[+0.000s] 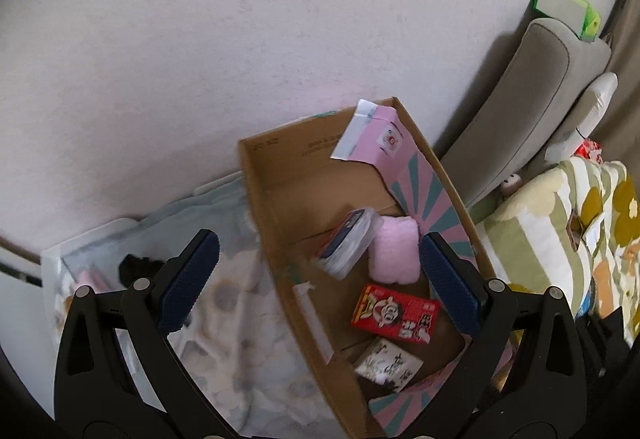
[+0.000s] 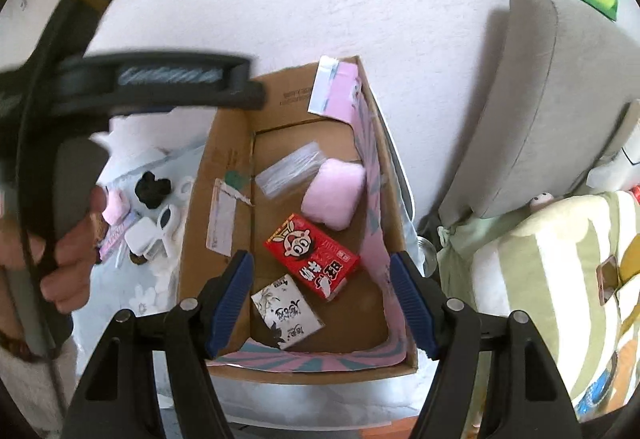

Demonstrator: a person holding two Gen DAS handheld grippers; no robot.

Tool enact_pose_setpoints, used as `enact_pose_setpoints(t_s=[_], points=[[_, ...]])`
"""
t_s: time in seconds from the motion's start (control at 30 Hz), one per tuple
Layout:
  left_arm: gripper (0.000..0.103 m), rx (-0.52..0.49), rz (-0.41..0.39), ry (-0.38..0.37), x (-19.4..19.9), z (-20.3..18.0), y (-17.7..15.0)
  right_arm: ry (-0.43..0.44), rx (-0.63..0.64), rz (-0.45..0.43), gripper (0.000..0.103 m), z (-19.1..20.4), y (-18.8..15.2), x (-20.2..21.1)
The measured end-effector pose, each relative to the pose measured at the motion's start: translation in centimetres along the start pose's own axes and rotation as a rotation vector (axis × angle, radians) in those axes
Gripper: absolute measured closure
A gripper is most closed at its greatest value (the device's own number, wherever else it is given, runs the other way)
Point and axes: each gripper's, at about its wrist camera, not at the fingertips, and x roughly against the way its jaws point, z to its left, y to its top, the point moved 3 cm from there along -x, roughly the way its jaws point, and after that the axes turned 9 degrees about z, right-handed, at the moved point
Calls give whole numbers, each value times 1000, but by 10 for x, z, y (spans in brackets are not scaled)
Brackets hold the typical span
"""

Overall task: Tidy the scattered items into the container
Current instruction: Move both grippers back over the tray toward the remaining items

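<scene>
Both hand-held grippers, left (image 1: 318,281) & right (image 2: 322,303), jaws wide apart, nothing held, over brown cardboard box (image 2: 200,239), red carton (image 2: 310,257) inside

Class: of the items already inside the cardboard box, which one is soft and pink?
The fluffy pink pad, lying between the clear plastic case and the red carton; the others are hard packages.

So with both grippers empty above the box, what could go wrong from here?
1. The left gripper hangs over the cardboard box wall; swinging toward the leftover clutter could clip and shove the box.
2. The black item, white case and pink piece lie crowded together, so one grasp may drag neighbours.
3. The red carton and pink pouch already fill the floor; drops may bounce out.
</scene>
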Motion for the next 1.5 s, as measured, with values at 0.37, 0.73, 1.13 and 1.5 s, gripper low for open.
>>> enact_pose_setpoints(t_s=[0.37,0.73,1.13,1.5], points=[[3,10,-80,14,49,24,-26,-108,67,-60,36,14,5,18],[3,125,-129,46,87,91,-62,-173,131,-121,36,51,9,38],[1,266,-183,152,131,193,-110,-193,242,-184,36,136,17,48],[1,410,-176,222,145,282,-160,-148,363,-178,36,220,17,31]])
